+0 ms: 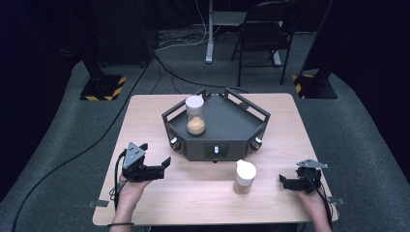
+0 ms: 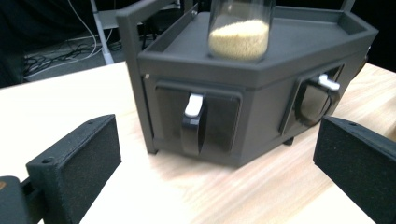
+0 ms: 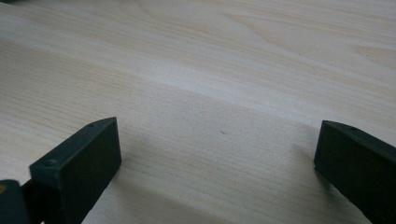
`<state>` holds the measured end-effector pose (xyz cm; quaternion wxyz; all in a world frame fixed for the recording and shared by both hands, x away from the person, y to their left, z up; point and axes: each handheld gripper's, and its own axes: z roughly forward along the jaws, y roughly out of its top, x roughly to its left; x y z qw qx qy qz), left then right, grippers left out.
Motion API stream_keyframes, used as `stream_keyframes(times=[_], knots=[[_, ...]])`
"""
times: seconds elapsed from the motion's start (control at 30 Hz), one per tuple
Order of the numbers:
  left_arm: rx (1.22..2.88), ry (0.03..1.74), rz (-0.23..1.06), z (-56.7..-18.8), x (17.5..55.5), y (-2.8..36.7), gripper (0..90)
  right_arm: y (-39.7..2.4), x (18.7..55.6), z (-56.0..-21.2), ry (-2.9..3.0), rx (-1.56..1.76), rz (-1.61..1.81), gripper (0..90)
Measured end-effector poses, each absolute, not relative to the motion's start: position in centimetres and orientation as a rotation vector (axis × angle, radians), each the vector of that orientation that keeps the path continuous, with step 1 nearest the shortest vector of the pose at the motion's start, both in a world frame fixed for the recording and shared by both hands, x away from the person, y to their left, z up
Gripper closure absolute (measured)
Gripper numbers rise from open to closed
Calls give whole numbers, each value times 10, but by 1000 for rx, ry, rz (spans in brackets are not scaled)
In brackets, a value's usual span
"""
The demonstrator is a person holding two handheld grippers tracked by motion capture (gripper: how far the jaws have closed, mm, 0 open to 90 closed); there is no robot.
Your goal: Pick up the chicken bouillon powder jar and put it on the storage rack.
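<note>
Basically, both grippers are idling low at the near edge of the table point(image 1: 145, 203), jaws spread wide and holding nothing. The left gripper point(image 1: 155, 160) is sitting at the near-left, aimed at the dark tray point(image 1: 241, 130) in the table's middle; in the left gripper view its pads point(image 2: 79, 168) are framing the tray's front-left face, where a white-tipped lever point(image 2: 193, 106) is standing roughly upright in its recess. That aim is suggesting the lever, or the jar above it, as the left side's target, though that is a judgement.

The jar on the tray point(image 1: 195, 115), white cap, part-filled with tan grain, is standing upright at the tray's left corner, just inside the rim. The second jar point(image 1: 244, 176) is standing upright on the bare table just in front of the tray, nearer the right gripper point(image 1: 286, 182) but apart from it. The right gripper is pointing down at plain wood, jaws apart, so it is looking parked rather than lined up. Likely the loose jar is waiting to join the one on the tray, the right side being closest.
</note>
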<state>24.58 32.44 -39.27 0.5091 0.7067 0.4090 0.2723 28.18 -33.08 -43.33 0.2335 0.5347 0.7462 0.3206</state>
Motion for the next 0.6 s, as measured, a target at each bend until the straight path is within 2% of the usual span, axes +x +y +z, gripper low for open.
stream_keyframes(times=[0.6], knots=[[1754, 1091, 602, -439, 253, 341, 2, -331, 282, -433, 2049, 1468, 880, 0]])
